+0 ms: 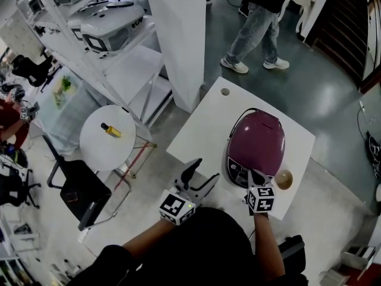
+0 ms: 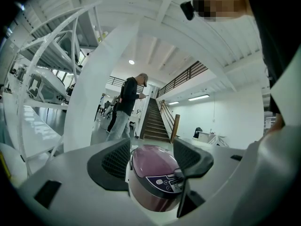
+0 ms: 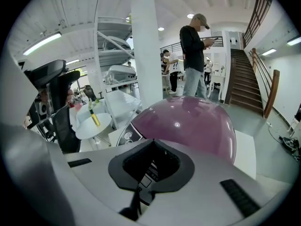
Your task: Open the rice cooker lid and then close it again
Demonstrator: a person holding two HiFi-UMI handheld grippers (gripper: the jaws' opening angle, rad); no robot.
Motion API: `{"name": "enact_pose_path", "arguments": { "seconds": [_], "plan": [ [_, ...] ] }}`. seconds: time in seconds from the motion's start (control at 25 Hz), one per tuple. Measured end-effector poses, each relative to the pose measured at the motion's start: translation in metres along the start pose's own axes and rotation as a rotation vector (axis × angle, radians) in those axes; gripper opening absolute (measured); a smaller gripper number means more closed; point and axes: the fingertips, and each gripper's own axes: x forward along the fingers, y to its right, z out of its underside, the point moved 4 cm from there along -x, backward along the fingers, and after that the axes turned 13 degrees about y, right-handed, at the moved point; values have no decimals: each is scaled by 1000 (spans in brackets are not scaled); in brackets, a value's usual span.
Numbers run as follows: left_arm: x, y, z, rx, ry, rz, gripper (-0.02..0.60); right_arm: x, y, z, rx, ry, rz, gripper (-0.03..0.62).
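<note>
A purple rice cooker [image 1: 257,140] stands on the white table [image 1: 205,124] with its lid down. My right gripper [image 1: 256,176] is shut, and its tips rest against the cooker's front control panel [image 1: 239,175]. In the right gripper view the shut jaws [image 3: 150,171] point down at that panel, with the purple dome [image 3: 188,124] just beyond. My left gripper [image 1: 200,173] stays open to the left of the cooker, near the table's front edge. In the left gripper view the cooker [image 2: 150,178] shows between the spread fingers [image 2: 115,166], untouched.
A small brown bowl [image 1: 284,179] sits on the table right of the cooker. A white pillar [image 1: 178,34] rises behind the table. To the left are a round side table [image 1: 98,145] with a yellow bottle [image 1: 111,130], a black chair [image 1: 83,189] and shelving. A person [image 1: 257,22] walks beyond.
</note>
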Motion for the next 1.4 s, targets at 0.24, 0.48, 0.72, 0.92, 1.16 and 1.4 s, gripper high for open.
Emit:
{"name": "enact_pose_path", "arguments": {
  "seconds": [0.24, 0.48, 0.72, 0.92, 1.16, 1.4],
  "plan": [
    [2, 6, -1, -15, -5, -6, 264, 0, 0, 2, -16, 7, 3, 0],
    [1, 9, 0, -14, -7, -13, 264, -1, -1, 2, -27, 15, 10, 0],
    [-1, 10, 2, -20, -13, -21, 264, -2, -2, 1, -41, 32, 27, 0],
    [-4, 12, 1, -20, -10, -23, 265, -4, -3, 0, -64, 42, 40, 0],
    [-3, 14, 1, -20, -18, -13, 265, -4, -4, -1, -67, 73, 50, 0],
    [-2, 16, 3, -22, -22, -4, 265, -4, -7, 1, -83, 71, 44, 0]
  ]
}}
